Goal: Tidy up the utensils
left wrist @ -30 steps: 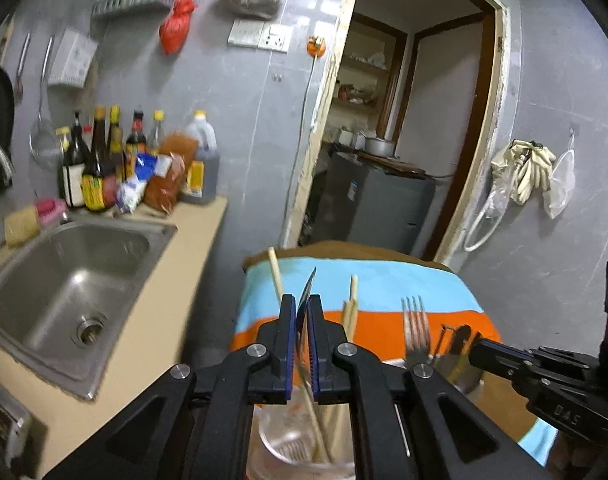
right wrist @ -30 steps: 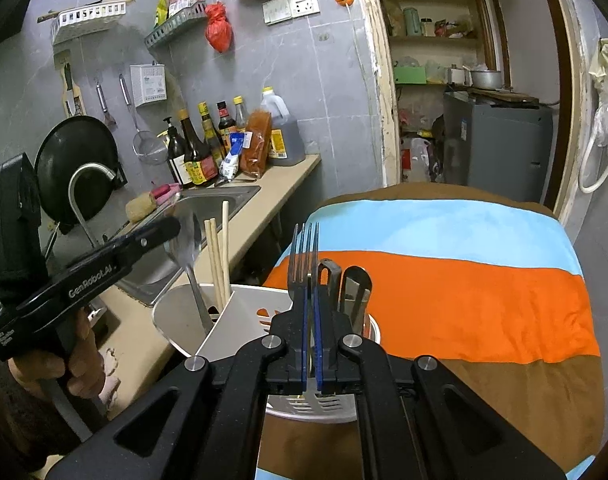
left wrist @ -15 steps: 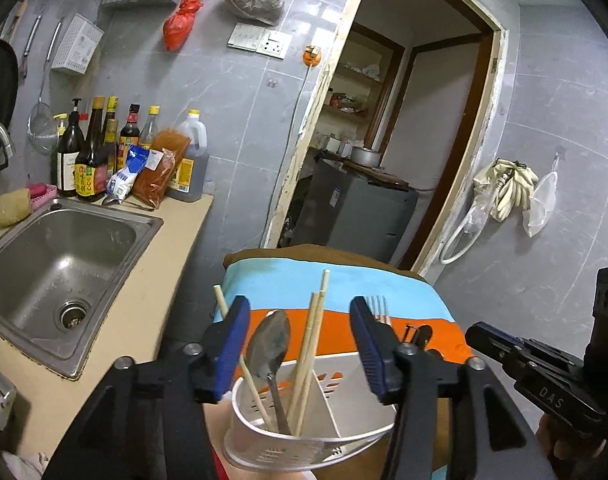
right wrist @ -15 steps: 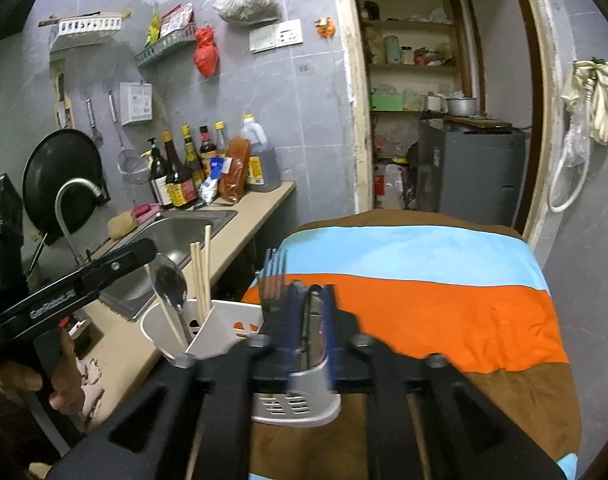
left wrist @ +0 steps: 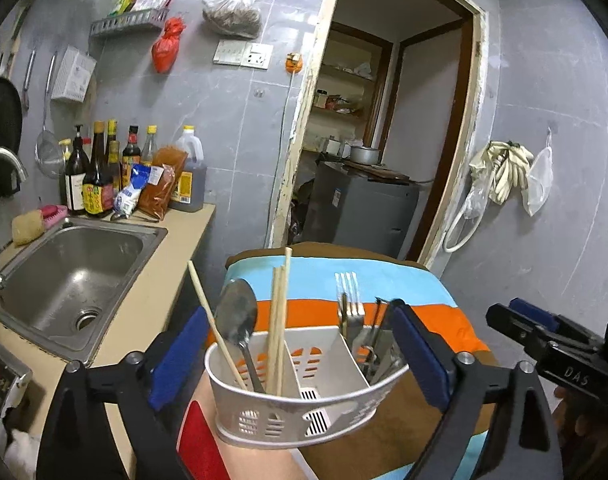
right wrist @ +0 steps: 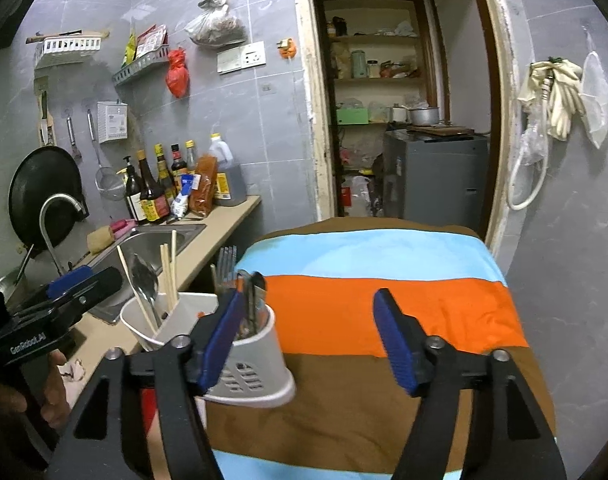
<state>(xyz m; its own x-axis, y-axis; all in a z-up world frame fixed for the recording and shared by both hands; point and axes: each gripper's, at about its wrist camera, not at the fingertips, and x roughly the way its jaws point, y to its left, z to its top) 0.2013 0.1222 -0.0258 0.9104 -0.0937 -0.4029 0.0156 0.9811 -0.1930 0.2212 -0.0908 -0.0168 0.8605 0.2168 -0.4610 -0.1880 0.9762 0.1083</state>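
A white slotted utensil holder (left wrist: 304, 398) stands at the near left edge of a striped cloth. Its left compartment holds a metal spoon (left wrist: 237, 314) and wooden chopsticks (left wrist: 279, 312); forks (left wrist: 349, 298) and dark-handled utensils stand in the right one. My left gripper (left wrist: 300, 344) is opening wide, pads apart from the holder and gripping nothing. My right gripper (right wrist: 308, 330) is also opening over the cloth, with nothing between its pads. The holder (right wrist: 260, 364) sits just beyond its left finger. The spoon (right wrist: 144, 282) and chopsticks (right wrist: 169, 276) show there too, and the left gripper (right wrist: 70, 290) is at the left edge.
The cloth (right wrist: 384, 312) is striped blue, orange and brown. Left of it run a beige counter (left wrist: 152, 304) and a steel sink (left wrist: 70, 270), with sauce bottles (left wrist: 100, 176) against the tiled wall. A doorway with a grey cabinet (left wrist: 360, 212) lies behind. A hand (right wrist: 44, 392) holds the left gripper.
The left gripper was shut on the spoon and the right on a fork; both have let go, opened wide and pulled back. The utensils now stand in the holder.
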